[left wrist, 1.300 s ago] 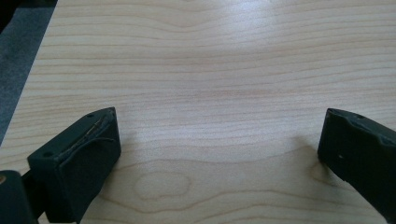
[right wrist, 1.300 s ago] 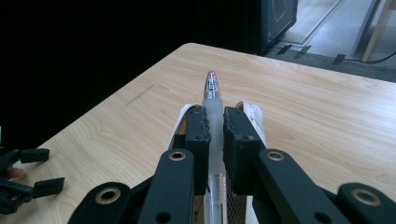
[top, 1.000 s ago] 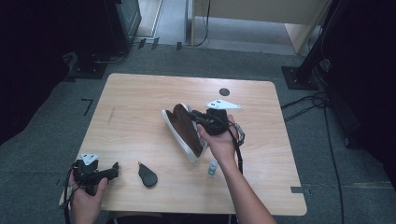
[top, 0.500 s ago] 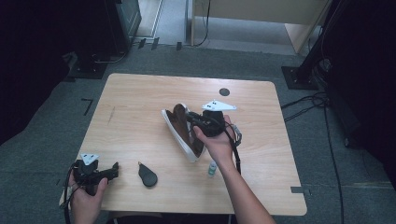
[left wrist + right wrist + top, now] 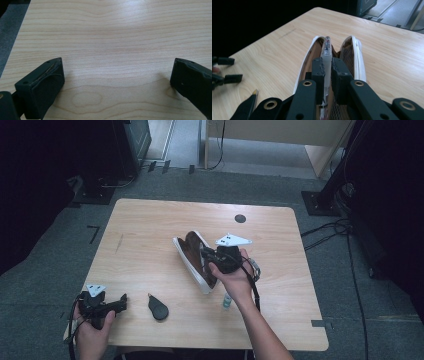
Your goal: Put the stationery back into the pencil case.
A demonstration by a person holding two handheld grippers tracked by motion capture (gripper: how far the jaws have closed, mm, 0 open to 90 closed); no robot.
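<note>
Right gripper (image 5: 326, 75) clamps pen (image 5: 327, 53) over open case (image 5: 192, 257) at table centre; left gripper (image 5: 117, 82) idle, agape, 7 o'clock; next: lower, release.

I see table (image 5: 150, 240): pale wood, visible grain, smooth satin sheen. Pencil case (image 5: 352, 53): brown mesh lining, white piped edge, soft cloth. Pen (image 5: 327, 53): clear glossy plastic tip, frosted barrel. Right gripper (image 5: 327, 68): matt black plastic pads, brass-looking rivets.
</note>
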